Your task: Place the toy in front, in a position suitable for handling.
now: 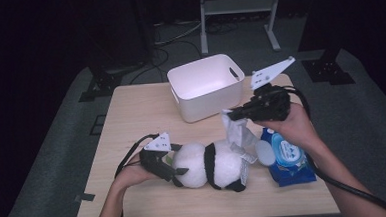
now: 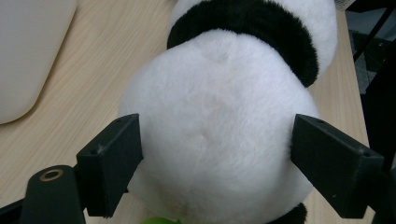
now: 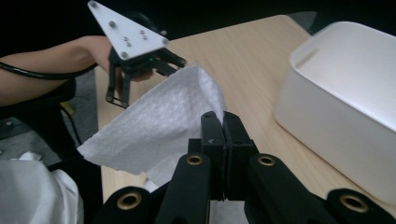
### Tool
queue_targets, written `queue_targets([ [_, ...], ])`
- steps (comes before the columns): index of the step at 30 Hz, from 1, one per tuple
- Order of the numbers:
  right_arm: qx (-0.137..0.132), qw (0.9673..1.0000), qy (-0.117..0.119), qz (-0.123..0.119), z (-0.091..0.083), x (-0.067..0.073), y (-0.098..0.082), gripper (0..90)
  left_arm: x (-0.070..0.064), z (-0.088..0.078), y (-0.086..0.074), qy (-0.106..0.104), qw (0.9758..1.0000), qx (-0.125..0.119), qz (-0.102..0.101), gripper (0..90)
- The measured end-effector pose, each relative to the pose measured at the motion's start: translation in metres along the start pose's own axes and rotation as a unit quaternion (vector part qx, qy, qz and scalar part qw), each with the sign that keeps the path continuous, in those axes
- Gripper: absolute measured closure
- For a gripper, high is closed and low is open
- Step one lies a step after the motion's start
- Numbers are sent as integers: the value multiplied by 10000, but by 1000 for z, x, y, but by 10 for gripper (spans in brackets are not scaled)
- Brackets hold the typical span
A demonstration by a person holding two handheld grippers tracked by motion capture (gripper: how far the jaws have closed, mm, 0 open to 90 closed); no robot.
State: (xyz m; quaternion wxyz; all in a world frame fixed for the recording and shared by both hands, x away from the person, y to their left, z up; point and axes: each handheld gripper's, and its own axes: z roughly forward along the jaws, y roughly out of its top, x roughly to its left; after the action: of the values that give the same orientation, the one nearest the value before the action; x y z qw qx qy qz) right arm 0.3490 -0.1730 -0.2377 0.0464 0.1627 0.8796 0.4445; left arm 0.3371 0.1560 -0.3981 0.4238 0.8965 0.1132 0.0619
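We look down on a light wooden table (image 1: 131, 116) where a person works with a gripper in each hand. From the table's centre, a plush panda (image 1: 211, 163) lies on its side at about six o'clock, near the front edge. The left gripper (image 1: 177, 173) sits at roughly seven o'clock, level with the table, at the toy's white head end. In the left gripper view, its two black jaws stand wide apart on either side of the round white fur (image 2: 217, 135). The left jaw sits right against the fur. The right jaw is at the fur's edge, and we cannot tell whether it presses in. We read the jaws as spread around the toy rather than pinching it.

The right gripper (image 1: 230, 114) is raised above the table at about three o'clock, pointing toward nine o'clock. Its jaws are clenched tight on the top edge of a white wet wipe (image 1: 234, 129). In the right gripper view, the sheet (image 3: 159, 123) hangs from the closed jaws and fans out toward nine o'clock. In the high view, the wipe's lower end reaches down to the panda's back.

A blue wipes packet (image 1: 289, 158) lies at four o'clock, just beside the toy. A white plastic bin (image 1: 207, 87) stands at twelve o'clock, well apart from the panda.
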Motion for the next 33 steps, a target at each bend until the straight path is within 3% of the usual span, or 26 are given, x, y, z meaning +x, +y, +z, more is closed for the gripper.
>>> queue_targets([
  [1,0,10000,0,0,0,0,0,887,0,0,0,-4,10000,-2,-2,159],
  [5,179,9994,287,-117,33,6,10,886,0,0,0,-21,10000,9,22,159],
  [9,267,9985,461,-131,53,9,11,886,0,0,-1,-34,10000,-6,24,159],
  [13,417,9965,714,-101,82,9,4,885,0,1,-2,-51,10000,-16,14,159],
  [19,610,9937,937,33,107,8,-11,877,0,1,-3,-88,10000,-20,1,159],
  [27,802,9905,1107,129,128,9,-34,832,0,3,-4,-111,9999,-9,-9,158],
  [31,1009,9890,1082,56,135,12,-42,733,0,3,-4,-116,9999,-12,1,158],
  [33,1015,9899,992,-9,135,14,-43,652,0,3,-4,-115,9999,-16,-11,158],
])
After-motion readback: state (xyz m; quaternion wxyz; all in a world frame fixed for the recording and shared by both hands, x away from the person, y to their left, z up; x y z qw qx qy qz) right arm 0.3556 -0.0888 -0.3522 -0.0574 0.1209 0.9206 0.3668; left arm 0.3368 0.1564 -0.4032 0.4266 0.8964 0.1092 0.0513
